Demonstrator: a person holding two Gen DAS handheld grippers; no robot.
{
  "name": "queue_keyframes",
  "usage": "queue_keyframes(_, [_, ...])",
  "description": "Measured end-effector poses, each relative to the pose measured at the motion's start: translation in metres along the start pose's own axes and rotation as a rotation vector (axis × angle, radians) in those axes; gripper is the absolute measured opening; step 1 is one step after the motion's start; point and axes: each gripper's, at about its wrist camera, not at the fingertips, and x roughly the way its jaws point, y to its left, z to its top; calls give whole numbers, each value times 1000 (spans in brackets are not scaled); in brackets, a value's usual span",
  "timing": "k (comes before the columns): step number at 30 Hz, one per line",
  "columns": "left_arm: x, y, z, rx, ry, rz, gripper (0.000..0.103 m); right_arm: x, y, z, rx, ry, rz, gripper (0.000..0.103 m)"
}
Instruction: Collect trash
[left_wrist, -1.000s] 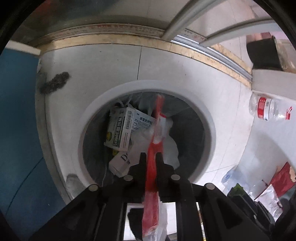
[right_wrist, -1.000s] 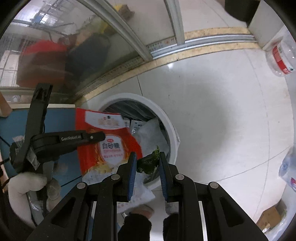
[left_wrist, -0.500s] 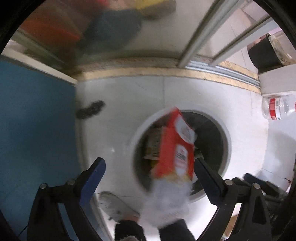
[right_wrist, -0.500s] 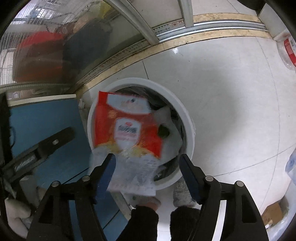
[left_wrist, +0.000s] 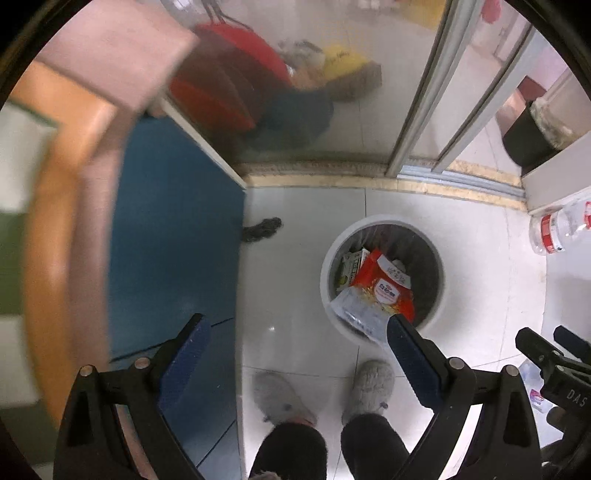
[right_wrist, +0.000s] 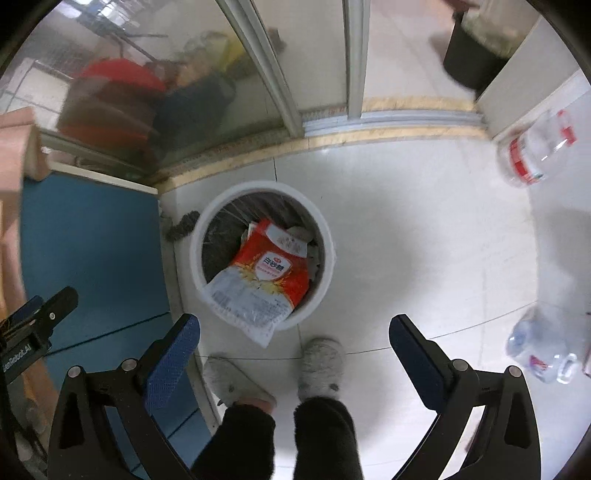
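A round white trash bin (left_wrist: 327, 258) (right_wrist: 328, 258) stands on the tiled floor below both grippers. A red and clear plastic bag (left_wrist: 380, 299) (right_wrist: 262, 284) lies in it, its clear end hanging over the near rim, on top of a green-and-white carton (left_wrist: 351, 264) and other trash. My left gripper (left_wrist: 295, 354) is open and empty, high above the floor left of the bin. My right gripper (right_wrist: 295, 350) is open and empty, high above the bin's near side.
A blue panel (left_wrist: 173, 236) (right_wrist: 88, 254) stands left of the bin. A dark clump (left_wrist: 262, 229) lies on the floor beside it. Clear bottles (right_wrist: 535, 147) (right_wrist: 543, 347) lie on a white surface at right. The person's grey slippers (right_wrist: 321, 365) stand near the bin. Glass doors are behind.
Both grippers opened and rose away from the bin. The red bag left the left gripper and dropped into the bin; the small green piece left the right gripper.
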Motion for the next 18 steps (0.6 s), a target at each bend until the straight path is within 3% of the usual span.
queue_keyframes(8, [-140,19,-41,7,-120,-63,98,-157,27,-54,-61,-156,-46,103])
queue_keyframes(18, [-289,45,-105,64,-268,-123,98,-347,57,-158,-34,-338,-71,103])
